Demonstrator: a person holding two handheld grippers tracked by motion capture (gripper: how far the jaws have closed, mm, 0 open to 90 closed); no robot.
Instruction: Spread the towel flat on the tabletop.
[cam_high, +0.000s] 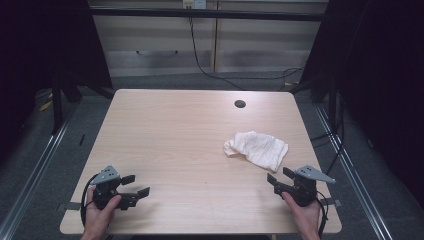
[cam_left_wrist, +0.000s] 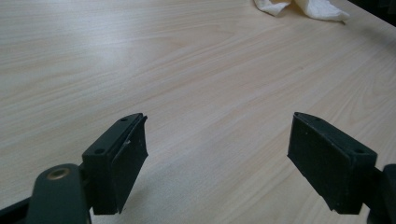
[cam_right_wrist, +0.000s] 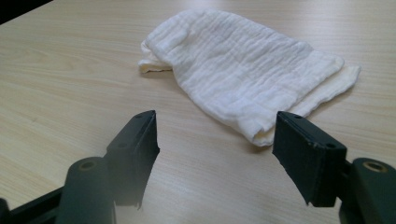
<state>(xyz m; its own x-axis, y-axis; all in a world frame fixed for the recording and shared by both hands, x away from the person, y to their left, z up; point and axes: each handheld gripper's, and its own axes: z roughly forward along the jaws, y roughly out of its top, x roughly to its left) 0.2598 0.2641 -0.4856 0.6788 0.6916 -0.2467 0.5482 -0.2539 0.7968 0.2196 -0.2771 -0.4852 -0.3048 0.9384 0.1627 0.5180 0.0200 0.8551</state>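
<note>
A crumpled white cloth (cam_high: 257, 148) lies on the right half of the wooden table (cam_high: 175, 135). My right gripper (cam_high: 278, 176) rests near the front right edge, just short of the cloth (cam_right_wrist: 243, 70), open with nothing between its fingers. My left gripper (cam_high: 136, 185) sits at the front left, held in a hand, open and empty over bare wood, far from the cloth (cam_left_wrist: 303, 7).
A round dark cable hole (cam_high: 240, 104) sits near the table's far edge. Metal rails (cam_high: 35, 165) run along the floor on both sides. Cabinets and a black cable (cam_high: 200, 60) stand behind the table.
</note>
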